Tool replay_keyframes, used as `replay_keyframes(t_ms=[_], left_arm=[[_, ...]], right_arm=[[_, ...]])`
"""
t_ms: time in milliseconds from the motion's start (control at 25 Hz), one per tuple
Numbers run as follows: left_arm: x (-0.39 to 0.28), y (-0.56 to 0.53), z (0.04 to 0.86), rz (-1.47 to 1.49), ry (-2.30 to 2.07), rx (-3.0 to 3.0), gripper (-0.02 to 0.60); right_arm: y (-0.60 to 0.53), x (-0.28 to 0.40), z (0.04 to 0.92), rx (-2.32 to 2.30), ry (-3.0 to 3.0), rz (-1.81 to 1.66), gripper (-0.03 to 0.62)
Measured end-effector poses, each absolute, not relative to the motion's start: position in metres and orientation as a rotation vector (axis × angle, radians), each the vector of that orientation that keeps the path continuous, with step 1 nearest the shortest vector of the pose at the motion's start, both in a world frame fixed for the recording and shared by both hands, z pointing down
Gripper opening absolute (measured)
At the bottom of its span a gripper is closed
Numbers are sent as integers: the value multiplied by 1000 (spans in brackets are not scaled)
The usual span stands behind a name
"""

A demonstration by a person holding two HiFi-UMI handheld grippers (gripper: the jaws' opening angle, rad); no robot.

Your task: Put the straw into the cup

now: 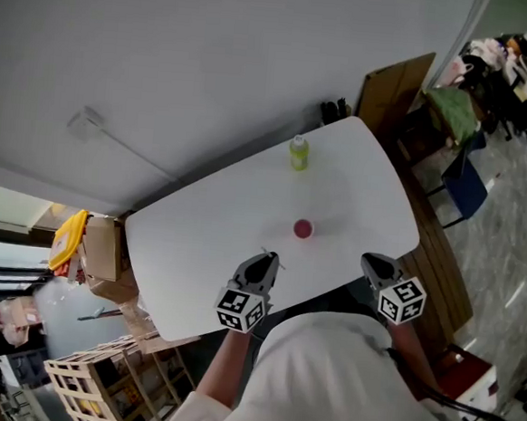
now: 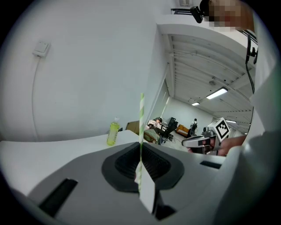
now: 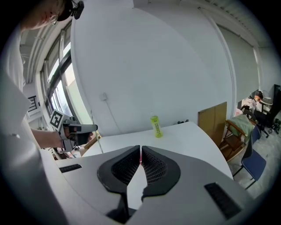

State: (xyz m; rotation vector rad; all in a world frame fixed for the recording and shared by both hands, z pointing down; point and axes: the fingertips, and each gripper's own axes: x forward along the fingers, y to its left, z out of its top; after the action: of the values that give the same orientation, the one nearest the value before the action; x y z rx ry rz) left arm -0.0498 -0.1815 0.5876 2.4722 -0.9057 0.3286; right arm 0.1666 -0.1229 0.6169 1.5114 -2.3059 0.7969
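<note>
Here's the left claw [image 2: 141, 154], clenched tight on the green-and-white striped straw [image 2: 142, 116], which stands upright out of the jaws. In the head view the pink cup [image 1: 303, 228] sits alone in the middle of the white worktop [image 1: 198, 236], ahead of both claws and touching neither. The right claw [image 3: 140, 150] hangs at the worktop's near edge, jaws pressed together on nothing. A green bottle [image 1: 299, 153] stands upright beyond the cup.
</note>
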Motion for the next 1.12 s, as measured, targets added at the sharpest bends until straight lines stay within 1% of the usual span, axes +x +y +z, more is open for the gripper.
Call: replay_keyframes(t_ms=[520,1120], left_arm=[[-15,-218,588,293,-1118,2421,15],[8,-251,636,324,-1288,2317,15]], right_arm=[[-177,180,631,1226,-2418,824,37],[-208,186,664,913,-2433,857,37]])
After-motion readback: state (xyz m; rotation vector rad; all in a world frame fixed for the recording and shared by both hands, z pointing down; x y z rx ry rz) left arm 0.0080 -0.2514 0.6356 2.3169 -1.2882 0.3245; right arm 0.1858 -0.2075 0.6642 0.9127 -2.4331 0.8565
